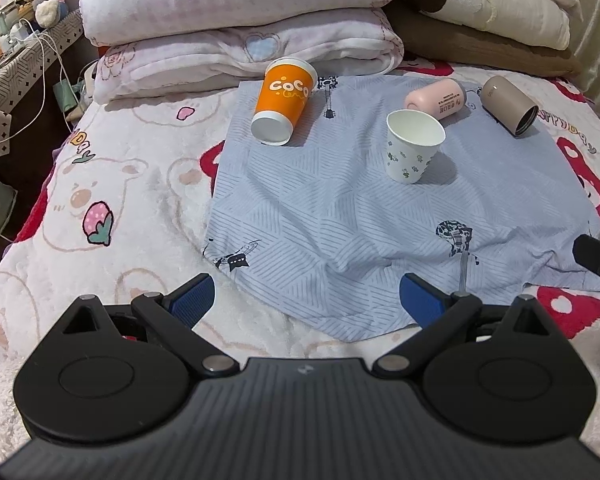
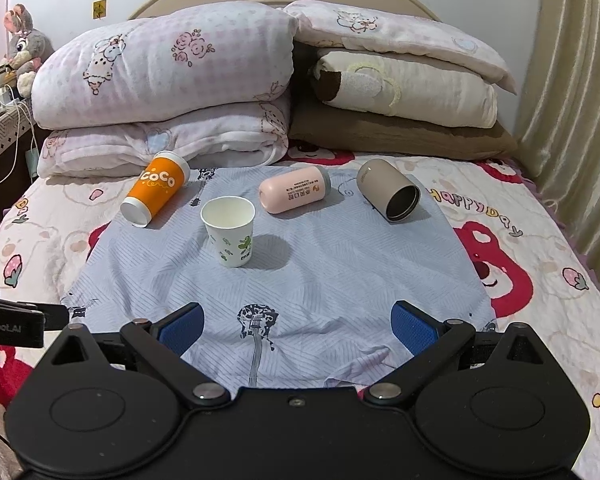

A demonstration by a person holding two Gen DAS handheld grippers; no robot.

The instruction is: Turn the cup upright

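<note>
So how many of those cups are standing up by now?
One: the white paper cup stands upright. The orange cup, pink cup and beige cup lie on their sides. The left gripper and right gripper are open, holding nothing.

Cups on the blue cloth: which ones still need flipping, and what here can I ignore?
Job:
orange CoCo cup, on its side
pink cup, on its side
beige cup, on its side
white paper cup, already upright

Ignore:
blue cloth
folded quilts
plush toy
</note>
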